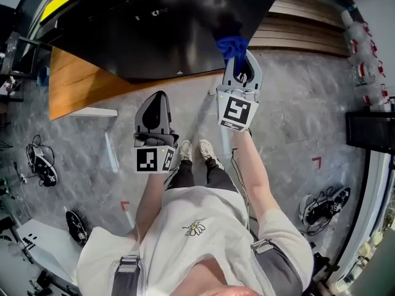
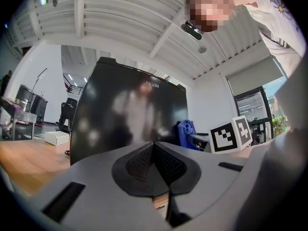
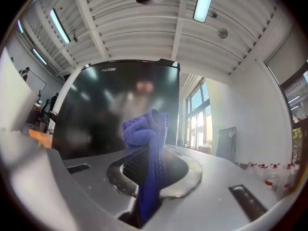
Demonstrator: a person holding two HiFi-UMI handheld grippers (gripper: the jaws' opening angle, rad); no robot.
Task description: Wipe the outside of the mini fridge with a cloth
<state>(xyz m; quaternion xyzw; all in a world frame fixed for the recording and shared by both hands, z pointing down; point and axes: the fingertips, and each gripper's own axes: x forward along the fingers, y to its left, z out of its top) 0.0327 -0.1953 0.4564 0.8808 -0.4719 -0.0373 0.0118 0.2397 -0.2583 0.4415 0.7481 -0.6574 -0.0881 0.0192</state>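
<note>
The black glossy mini fridge (image 1: 160, 29) stands on the floor ahead; its door fills the left gripper view (image 2: 130, 114) and the right gripper view (image 3: 115, 109). A blue cloth (image 1: 232, 45) is pinched in my right gripper (image 1: 237, 63), which is shut on it and holds it at the fridge's lower right edge. In the right gripper view the blue cloth (image 3: 147, 143) bunches out past the jaws. My left gripper (image 1: 157, 103) hangs lower left of it, just short of the fridge front, shut and with nothing in it (image 2: 154, 165).
A wooden board (image 1: 80, 82) lies under the fridge's left side. Wood slats (image 1: 308, 26) are at the right. Cables and headsets (image 1: 40, 165) (image 1: 324, 205) lie on the grey floor. My shoes (image 1: 197, 153) are below the grippers. A black case (image 1: 370, 131) sits far right.
</note>
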